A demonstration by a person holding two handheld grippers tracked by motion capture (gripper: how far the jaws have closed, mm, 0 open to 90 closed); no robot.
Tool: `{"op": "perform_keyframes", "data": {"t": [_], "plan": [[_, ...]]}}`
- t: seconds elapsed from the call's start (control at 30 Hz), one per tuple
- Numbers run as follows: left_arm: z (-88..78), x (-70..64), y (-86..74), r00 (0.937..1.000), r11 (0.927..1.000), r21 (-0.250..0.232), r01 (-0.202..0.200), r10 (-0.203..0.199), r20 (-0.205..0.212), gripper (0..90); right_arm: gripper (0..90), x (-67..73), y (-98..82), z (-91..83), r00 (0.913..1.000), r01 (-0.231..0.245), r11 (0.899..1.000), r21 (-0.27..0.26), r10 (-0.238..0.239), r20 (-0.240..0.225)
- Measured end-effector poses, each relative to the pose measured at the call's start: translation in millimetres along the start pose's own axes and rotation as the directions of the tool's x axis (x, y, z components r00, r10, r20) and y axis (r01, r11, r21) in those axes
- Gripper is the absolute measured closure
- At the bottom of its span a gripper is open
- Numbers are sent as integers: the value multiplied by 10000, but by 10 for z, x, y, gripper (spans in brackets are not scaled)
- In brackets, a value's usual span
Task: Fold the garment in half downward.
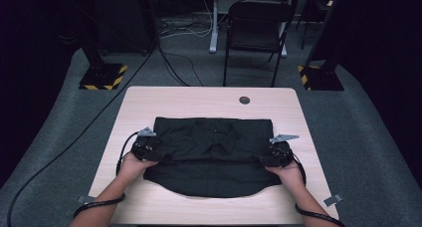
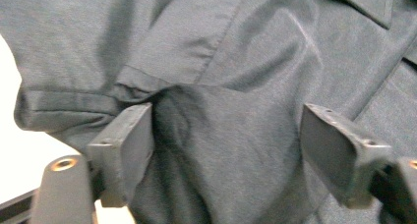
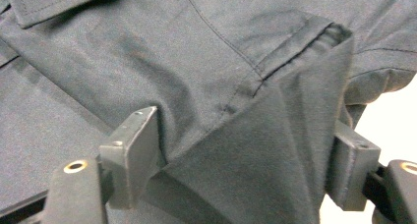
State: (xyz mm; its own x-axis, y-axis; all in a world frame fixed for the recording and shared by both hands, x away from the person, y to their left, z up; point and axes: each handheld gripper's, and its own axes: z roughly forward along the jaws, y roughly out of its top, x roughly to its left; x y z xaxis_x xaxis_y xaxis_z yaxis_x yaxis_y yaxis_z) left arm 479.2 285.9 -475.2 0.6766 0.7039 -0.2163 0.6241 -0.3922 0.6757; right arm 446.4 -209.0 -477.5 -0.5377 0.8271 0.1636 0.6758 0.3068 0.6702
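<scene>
A dark collared shirt [image 1: 213,155] is shown partly folded at the centre of a light wooden table [image 1: 149,100], with a gripper set at each of its side edges. The garment lies front-up, its collar [image 1: 215,133] pointing toward 12 o'clock and its curved hem toward 6 o'clock, nearest the person. The sides are already seen turned in, so that a squared-off block is formed across the upper half, while the rounded tail below is left spread out flat.

At 9 o'clock of the shirt, the left gripper [image 1: 160,154] is held low against the cloth. In the left gripper view its jaws are seen standing well apart, a bunched fold by the sleeve cuff [image 2: 162,81] lying between them; the left pad touches the fabric, the right pad does not appear to, so nothing is judged to be clamped. At 3 o'clock, the right gripper [image 1: 263,159] is placed in mirror fashion. In the right gripper view a turned-over corner of the shirt [image 3: 275,150] is wedged between the jaws, which stand wide; whether the pads press on it or merely flank it cannot be told for certain.

The folding is judged to be roughly midway: the sleeves and sides are tucked, the garment is centred and smoothed. What is left, by the look of it, is a firm grip on both side folds and the lengthwise fold by which hem and collar are brought together.
</scene>
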Motion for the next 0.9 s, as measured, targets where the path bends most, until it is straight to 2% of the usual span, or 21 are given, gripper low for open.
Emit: {"op": "perform_keyframes", "data": {"t": [0.23, 0.33, 0.63, 0.7, 0.9], "plan": [[-70, 19, 79, 9997, 9996, -201, -173, 169, -203, 296, 312, 4, 43, -47, 9997, 223, 9997, 92, -224, 57], [-70, 34, 115, 9996, 9996, -258, -78, 71, -255, 298, 313, -16, 75, -59, 9998, 173, 9998, 50, -173, 56], [-96, 163, 193, 9975, 9972, -462, 592, -609, -370, 286, 341, -69, 172, -112, 9999, 108, 9998, -185, -107, 20], [-92, 187, 200, 9972, 9971, -472, 600, -620, -416, 288, 344, -83, 200, -123, 9999, 88, 9997, -213, -87, 74], [-38, 247, 224, 9963, 9960, -368, 819, -828, -233, 343, 411, -123, 301, -124, 9997, 220, 9995, -244, -217, 123]]}}
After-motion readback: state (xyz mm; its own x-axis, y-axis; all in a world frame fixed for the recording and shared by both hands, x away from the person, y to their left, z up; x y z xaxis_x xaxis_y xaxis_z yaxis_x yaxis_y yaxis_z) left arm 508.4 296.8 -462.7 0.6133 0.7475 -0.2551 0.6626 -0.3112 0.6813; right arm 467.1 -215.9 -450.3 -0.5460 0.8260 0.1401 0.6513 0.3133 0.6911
